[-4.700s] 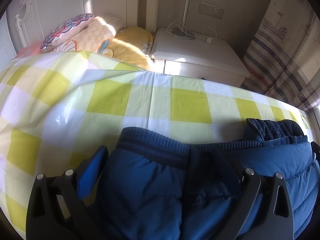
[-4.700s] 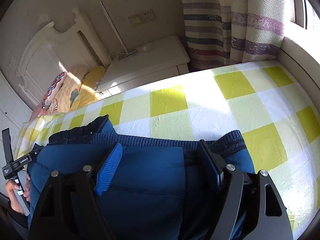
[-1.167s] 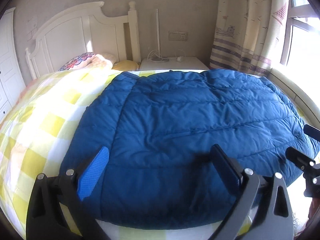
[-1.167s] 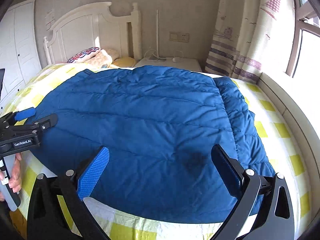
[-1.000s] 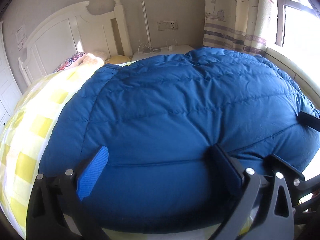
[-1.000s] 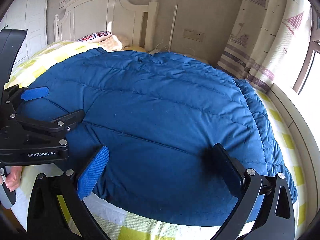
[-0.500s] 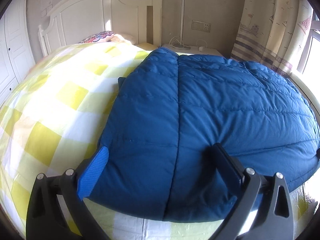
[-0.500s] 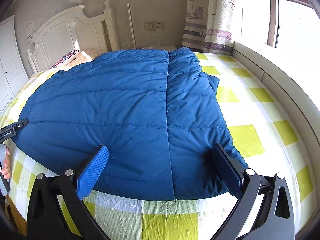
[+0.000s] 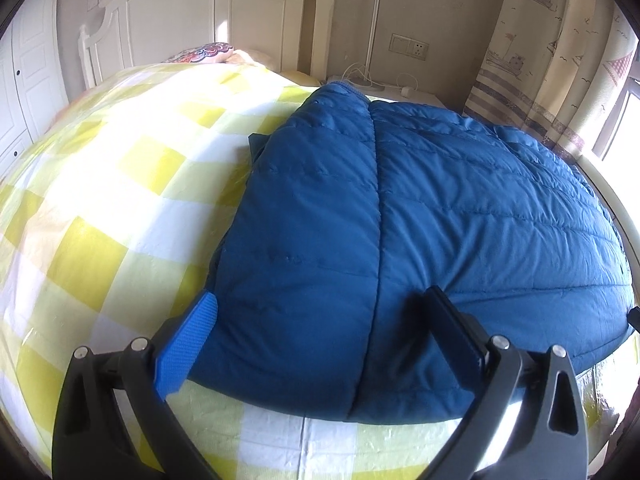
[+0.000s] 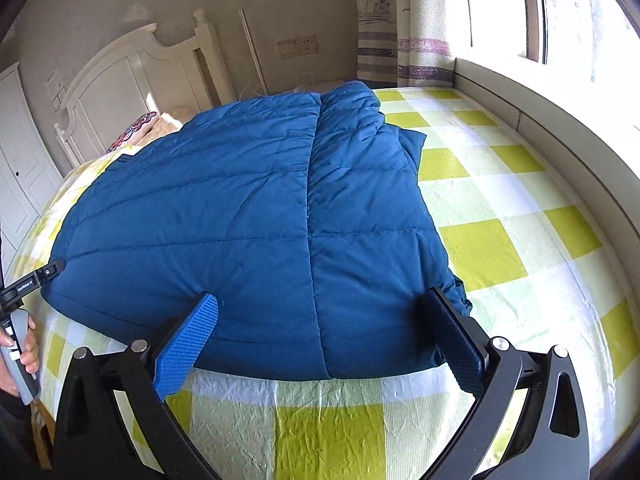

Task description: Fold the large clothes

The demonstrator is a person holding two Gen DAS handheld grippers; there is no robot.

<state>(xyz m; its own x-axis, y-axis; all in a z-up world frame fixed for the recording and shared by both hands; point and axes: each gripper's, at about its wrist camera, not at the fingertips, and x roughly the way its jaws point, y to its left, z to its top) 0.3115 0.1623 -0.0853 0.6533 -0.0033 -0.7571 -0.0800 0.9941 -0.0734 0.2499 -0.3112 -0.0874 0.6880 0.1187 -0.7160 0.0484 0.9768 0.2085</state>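
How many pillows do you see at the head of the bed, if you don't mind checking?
2 visible: a patterned pillow against the white headboard, and a pale yellow pillow beside it, nearer the nightstand. The bedspread blocks much of that area, so more may be hidden.

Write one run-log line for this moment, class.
task: fold large clothes | item: blue quilted puffer jacket flat on yellow-checked bed cover | left gripper: open, empty | right gripper: open, empty

The only readable lettering is "GenRobot.AI" in white, printed on the black body of the left gripper (image 10: 30,286), seen at the left edge of the right wrist view beside the near-left corner of the bed (image 10: 500,248).
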